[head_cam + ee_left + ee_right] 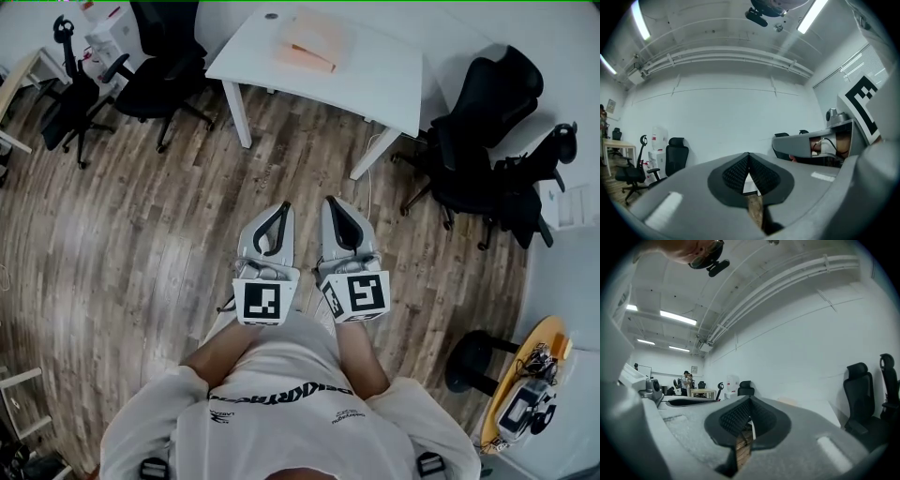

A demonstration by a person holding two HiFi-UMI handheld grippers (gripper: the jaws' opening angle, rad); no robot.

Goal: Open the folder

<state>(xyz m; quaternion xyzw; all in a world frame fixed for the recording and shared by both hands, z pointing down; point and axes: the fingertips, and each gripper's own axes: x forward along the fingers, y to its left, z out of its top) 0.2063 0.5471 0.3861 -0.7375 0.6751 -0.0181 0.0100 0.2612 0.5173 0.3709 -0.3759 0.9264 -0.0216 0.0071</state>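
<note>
A pale orange folder (309,42) lies closed on the white table (375,89) at the top of the head view. I stand a few steps back from it on the wooden floor. Both grippers are held side by side in front of my body and point level toward the table. The left gripper (284,205) is shut with its tips touching and nothing between them, as the left gripper view shows (748,154). Beside it, the right gripper (330,200) is also shut and empty (750,399). Neither is near the folder.
Black office chairs stand left of the table (159,66) and to its right (478,131). A black stool (469,361) and a round wooden table with a device on it (525,375) are at the lower right. Wooden floor lies between me and the table.
</note>
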